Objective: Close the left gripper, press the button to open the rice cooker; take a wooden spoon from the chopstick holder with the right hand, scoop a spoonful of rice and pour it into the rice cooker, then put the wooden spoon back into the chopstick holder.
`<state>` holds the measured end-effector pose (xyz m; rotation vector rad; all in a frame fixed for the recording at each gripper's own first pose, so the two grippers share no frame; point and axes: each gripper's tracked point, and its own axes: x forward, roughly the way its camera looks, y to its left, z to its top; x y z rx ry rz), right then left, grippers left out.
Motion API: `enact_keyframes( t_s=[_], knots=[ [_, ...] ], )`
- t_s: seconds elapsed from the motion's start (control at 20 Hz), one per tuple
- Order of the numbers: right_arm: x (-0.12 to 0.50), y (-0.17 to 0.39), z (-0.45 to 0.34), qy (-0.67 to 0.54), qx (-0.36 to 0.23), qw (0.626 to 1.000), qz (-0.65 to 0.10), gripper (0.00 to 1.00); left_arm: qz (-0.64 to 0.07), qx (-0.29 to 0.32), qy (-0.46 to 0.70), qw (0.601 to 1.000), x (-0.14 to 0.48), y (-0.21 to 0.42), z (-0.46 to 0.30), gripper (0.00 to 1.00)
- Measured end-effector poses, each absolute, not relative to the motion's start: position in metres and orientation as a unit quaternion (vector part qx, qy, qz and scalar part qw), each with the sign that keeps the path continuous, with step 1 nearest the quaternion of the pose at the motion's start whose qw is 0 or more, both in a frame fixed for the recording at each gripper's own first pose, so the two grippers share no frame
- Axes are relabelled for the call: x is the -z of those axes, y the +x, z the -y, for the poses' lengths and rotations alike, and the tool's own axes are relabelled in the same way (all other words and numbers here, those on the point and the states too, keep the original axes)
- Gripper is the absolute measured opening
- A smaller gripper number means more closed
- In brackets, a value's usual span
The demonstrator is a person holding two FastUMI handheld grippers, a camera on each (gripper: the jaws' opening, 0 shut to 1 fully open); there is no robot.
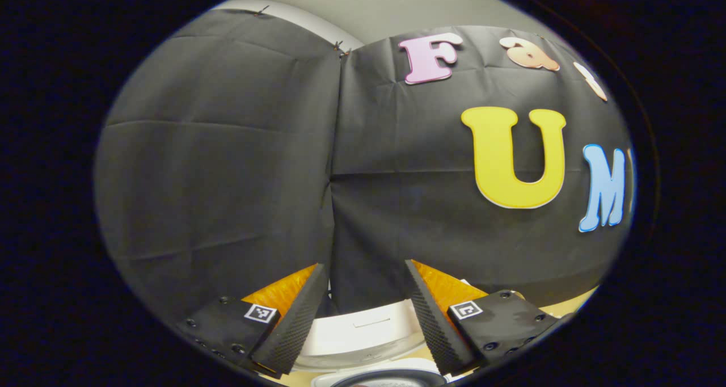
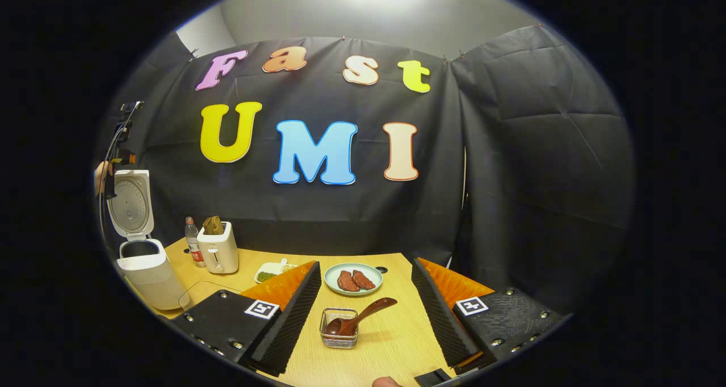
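Rice cooker [image 2: 142,251]: lid up, opening done.
Left gripper [image 1: 363,313]: fingers apart, empty, above cooker.
Right gripper [image 2: 363,313]: spread, empty.
Wooden spoon [image 2: 360,317]: in holder [image 2: 339,336], untouched.
Left to do: scoop, pour, return.

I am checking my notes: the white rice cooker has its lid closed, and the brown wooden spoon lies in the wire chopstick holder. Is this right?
Not quite. In the right gripper view, the white rice cooker has its lid open, raised upright. The brown wooden spoon does lie in the wire chopstick holder.
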<state>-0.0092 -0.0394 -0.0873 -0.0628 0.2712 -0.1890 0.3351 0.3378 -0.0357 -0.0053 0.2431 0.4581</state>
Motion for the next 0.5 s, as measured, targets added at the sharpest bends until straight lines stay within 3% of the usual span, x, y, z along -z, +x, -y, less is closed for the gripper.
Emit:
enact_keyframes(
  t_s=[0.15,0.5],
  knots=[
    [0.086,-0.007,0.039,-0.039,0.088,0.987,-0.131,0.97,-0.160,-0.227,-0.017,0.961,0.055,0.338,-0.334,0.95],
    [0.090,-0.002,0.045,-0.034,0.071,0.988,-0.130,0.98,-0.166,-0.226,-0.019,0.960,0.053,0.337,-0.331,0.95]
  ],
)
